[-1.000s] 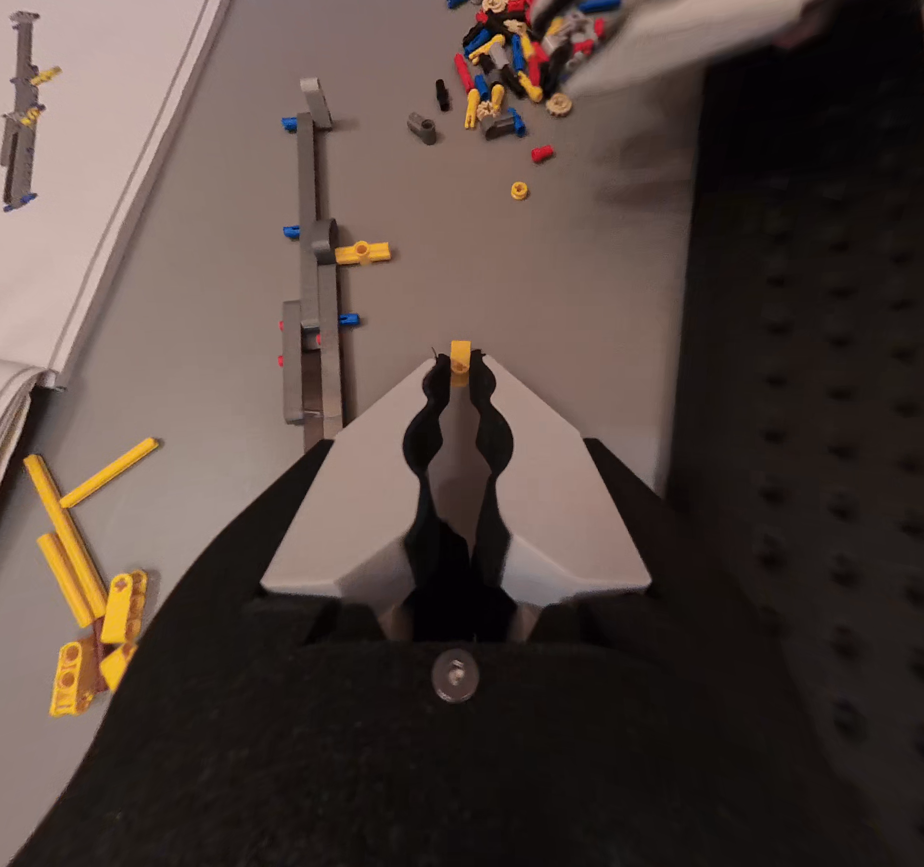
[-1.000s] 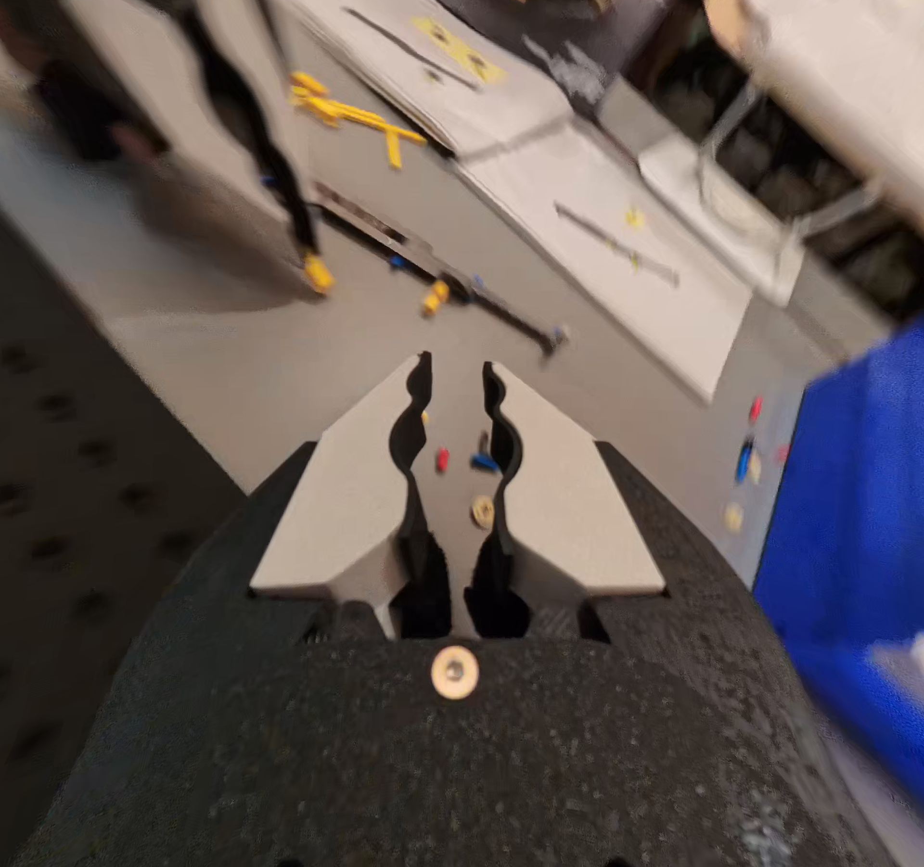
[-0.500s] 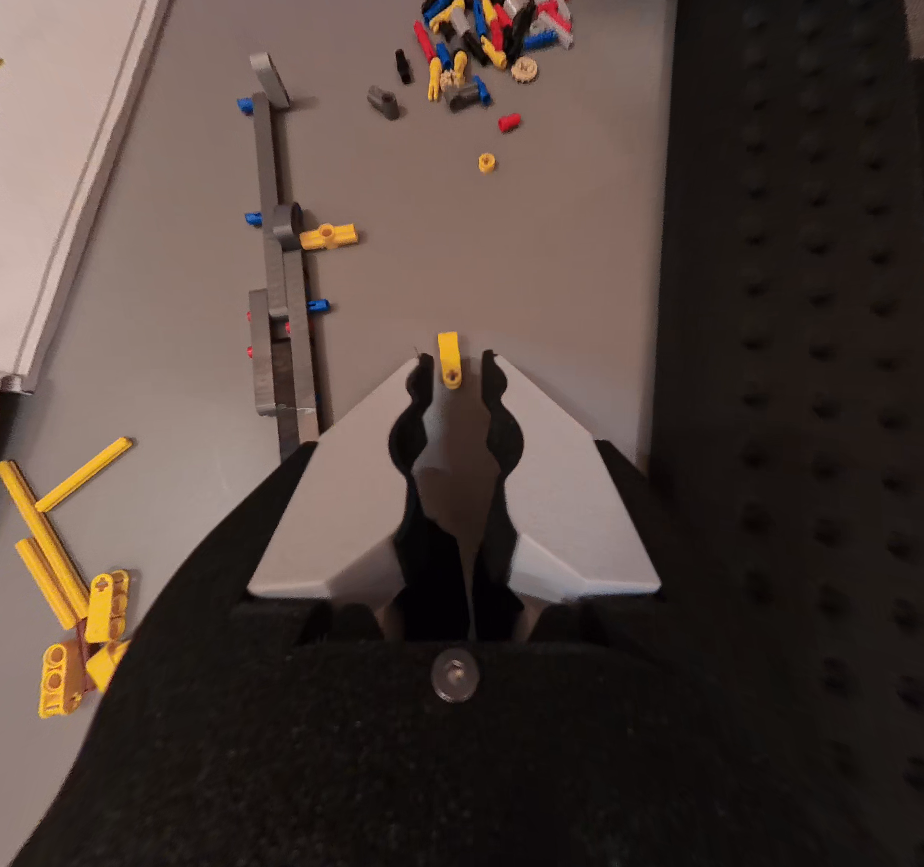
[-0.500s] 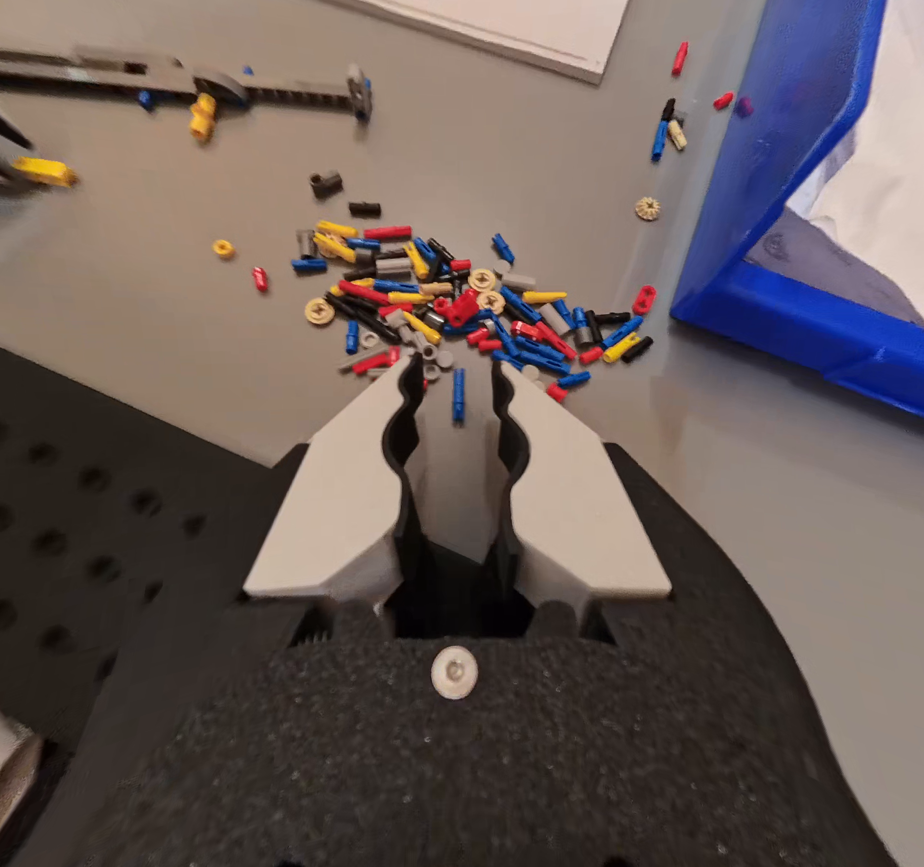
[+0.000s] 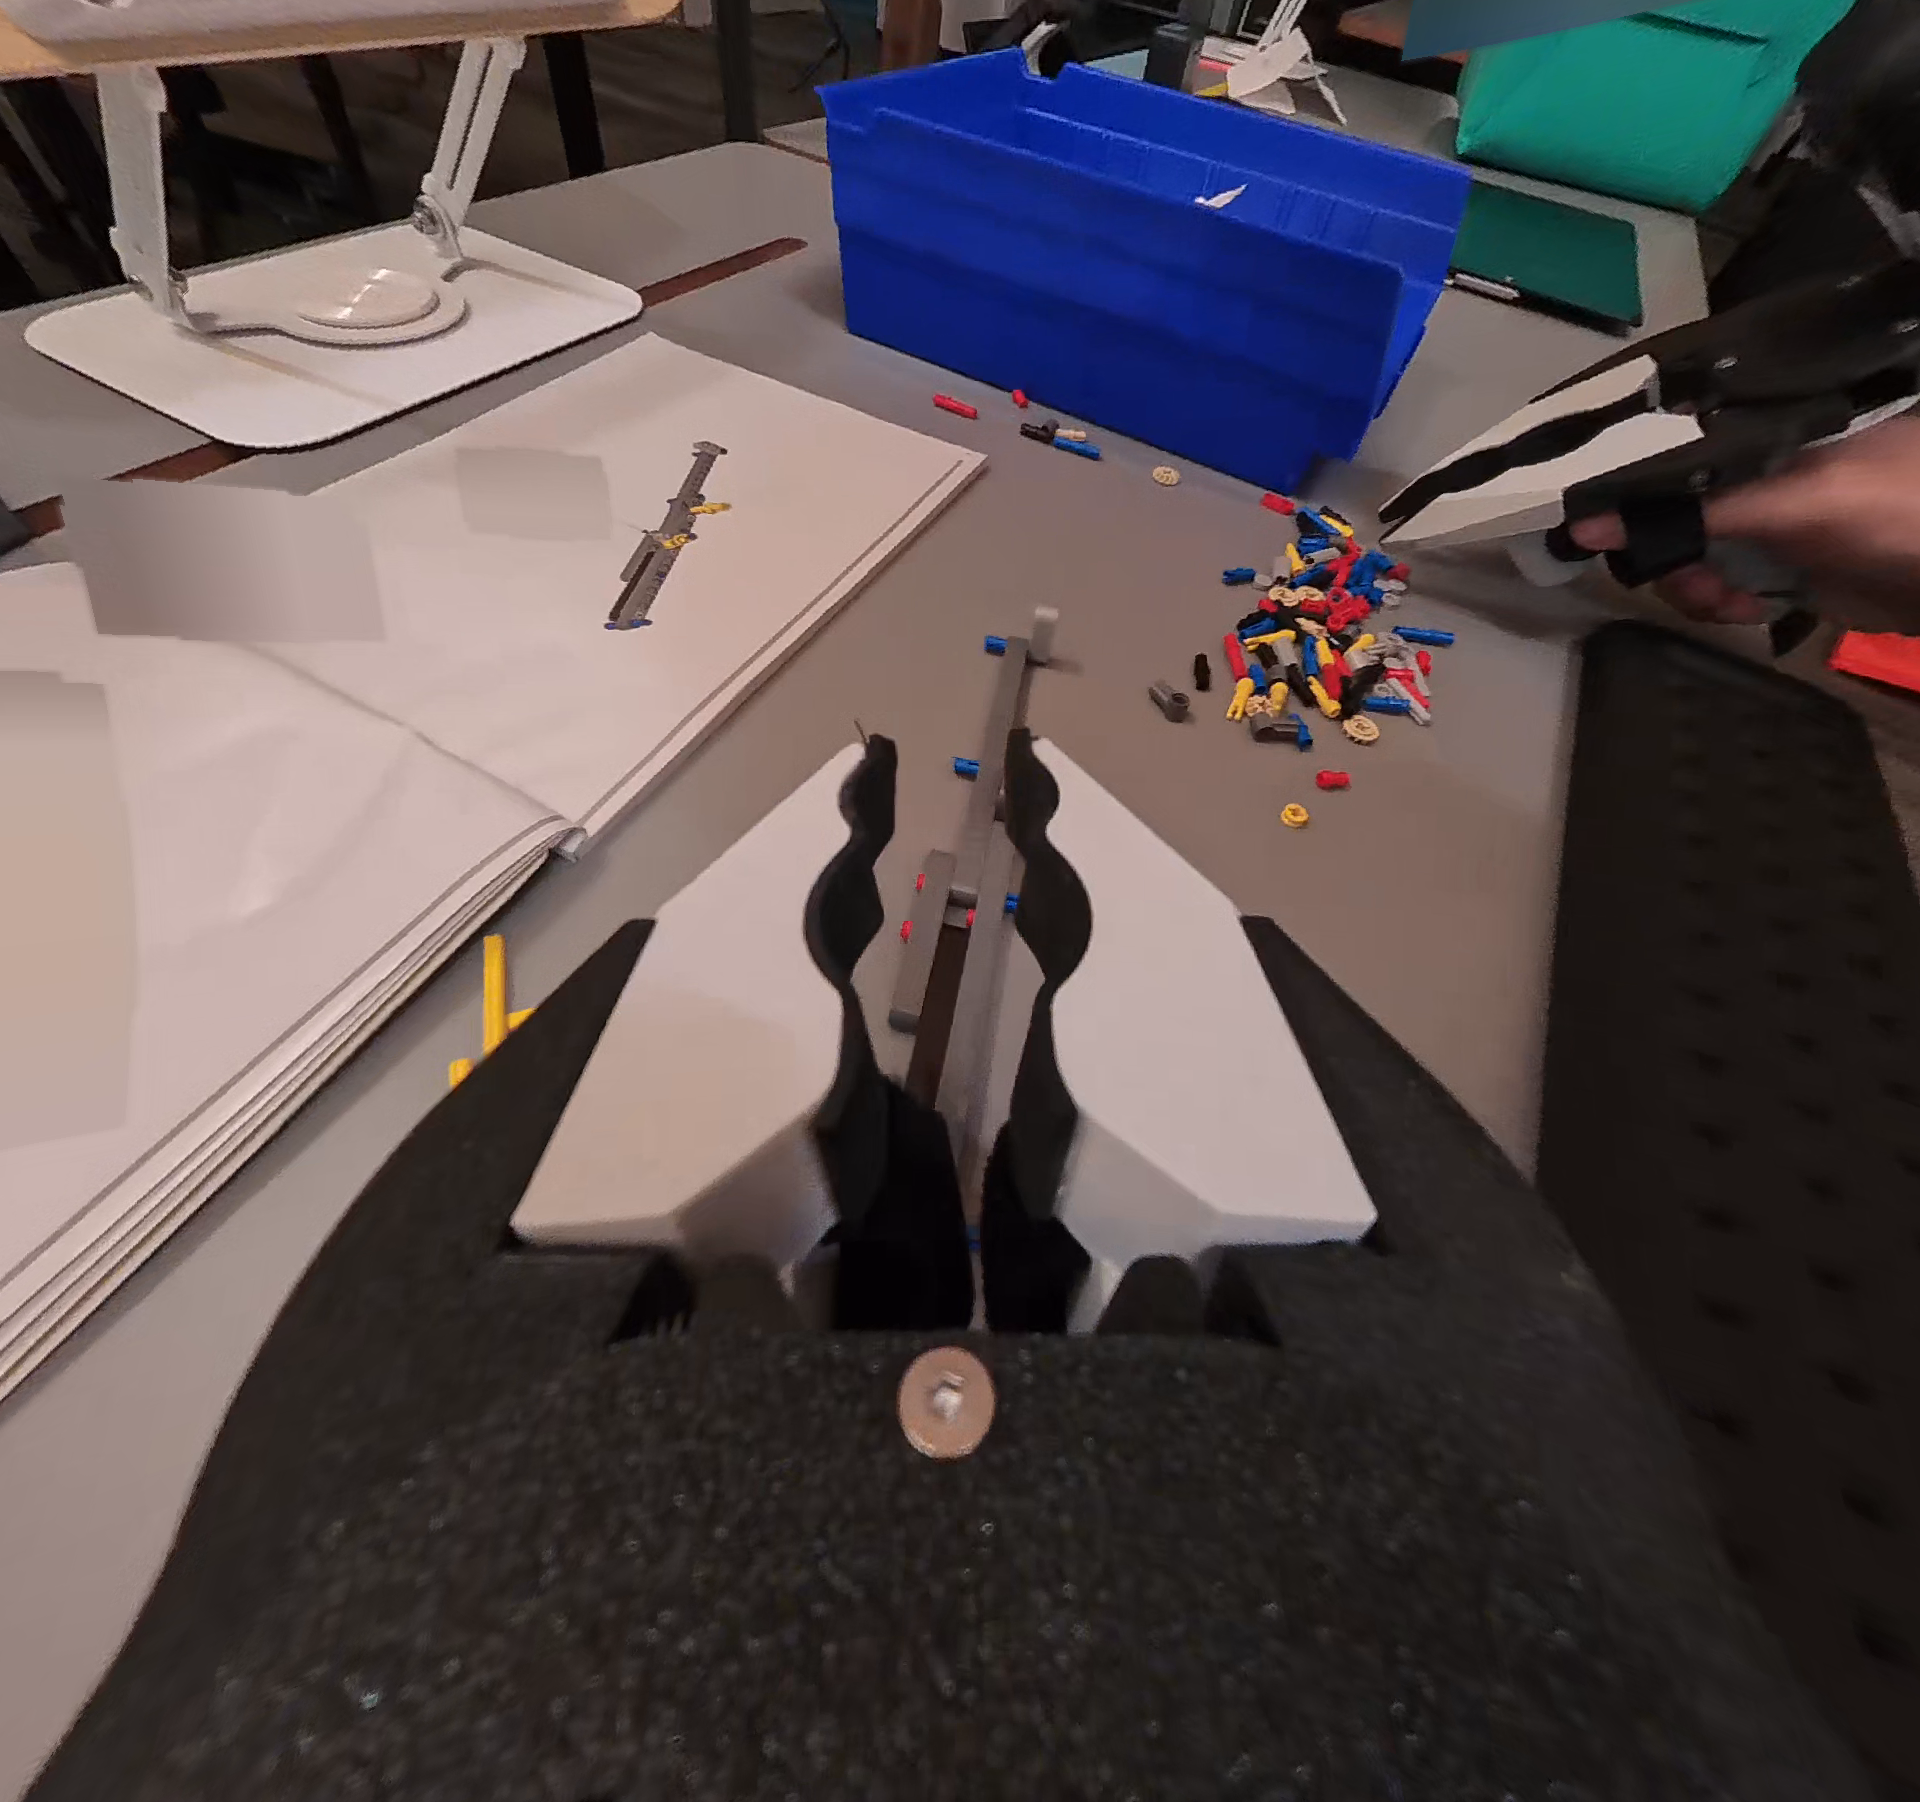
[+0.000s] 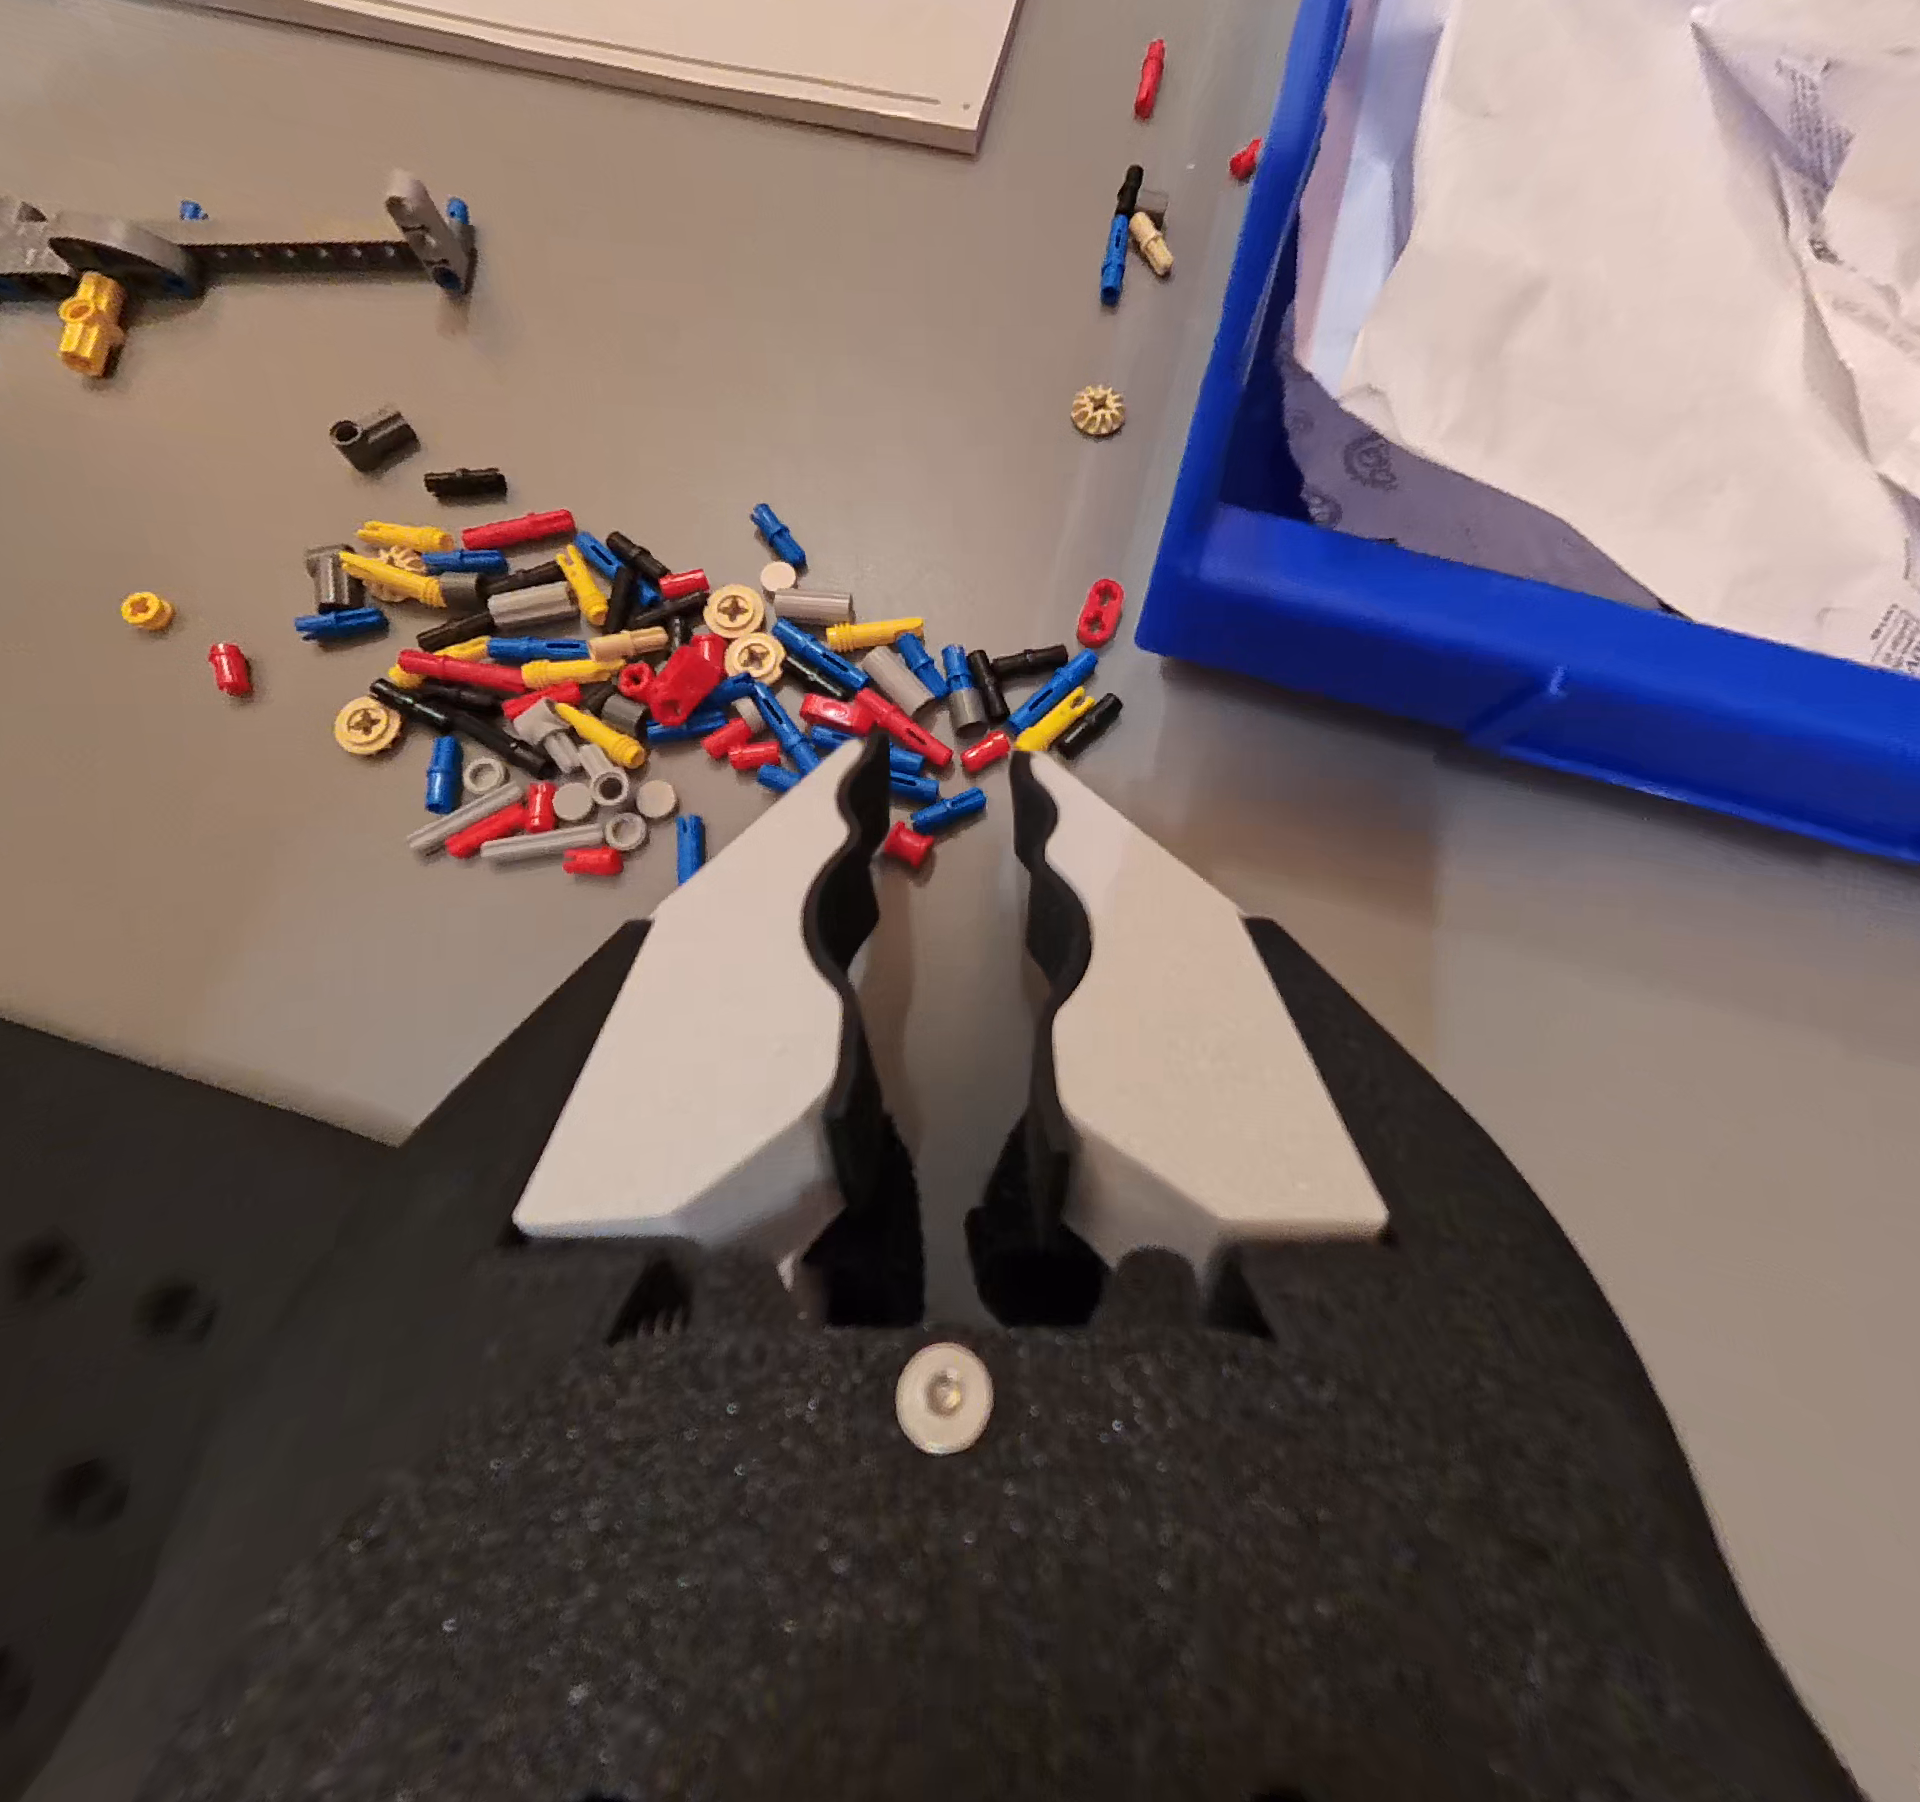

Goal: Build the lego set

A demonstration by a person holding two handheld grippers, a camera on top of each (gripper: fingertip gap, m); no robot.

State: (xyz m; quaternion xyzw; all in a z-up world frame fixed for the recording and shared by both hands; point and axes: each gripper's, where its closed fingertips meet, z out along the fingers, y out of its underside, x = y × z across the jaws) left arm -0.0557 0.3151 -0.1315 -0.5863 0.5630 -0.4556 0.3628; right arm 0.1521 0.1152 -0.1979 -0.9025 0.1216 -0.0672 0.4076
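We hold our left gripper low over the long grey beam assembly, its fingers parted with nothing between them, the beam lying flat on the grey table and running away from us under the gap. Our right gripper sits at the near edge of the pile of small pins and connectors, fingers also apart and empty, a red pin and a blue pin lying just between the tips. We judge these pieces light, hard and smooth, so they will likely roll or skid if nudged; a pin is best pinched across its middle, squarely. The beam looks stiff but built from pressed-together parts, so we would grasp it across its narrow width near the doubled section, not by its thin far end. The open instruction booklet lies to the left, the blue bin beyond the pile.
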